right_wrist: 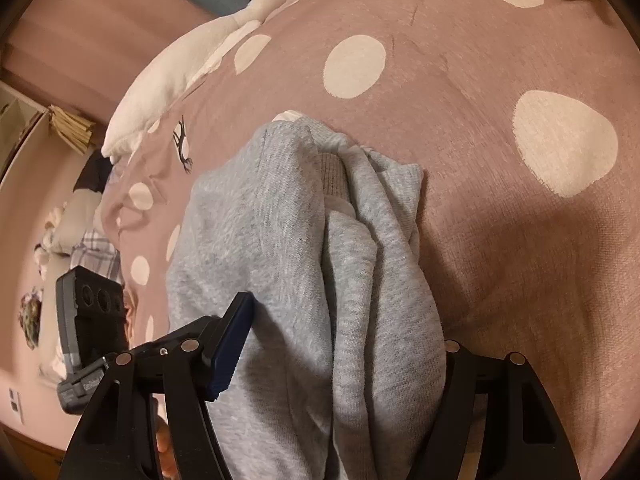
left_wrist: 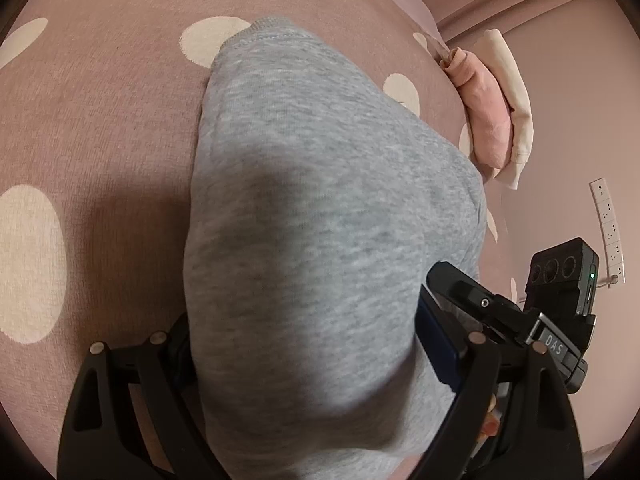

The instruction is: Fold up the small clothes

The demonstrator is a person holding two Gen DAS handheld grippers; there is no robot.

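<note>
Grey garment, bunched on the bed: passes between both spread grippers, left and right, apparently gathered for a fold; pinching cannot be told.

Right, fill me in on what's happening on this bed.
A person is folding a grey garment on a pink bedspread with white dots, using a handheld gripper in each hand. The left gripper and right gripper both have the bunched grey fabric between their wide-set jaws, side by side. Pink and cream folded clothes lie near the bed's edge, and a white plush toy lies further off.
</note>
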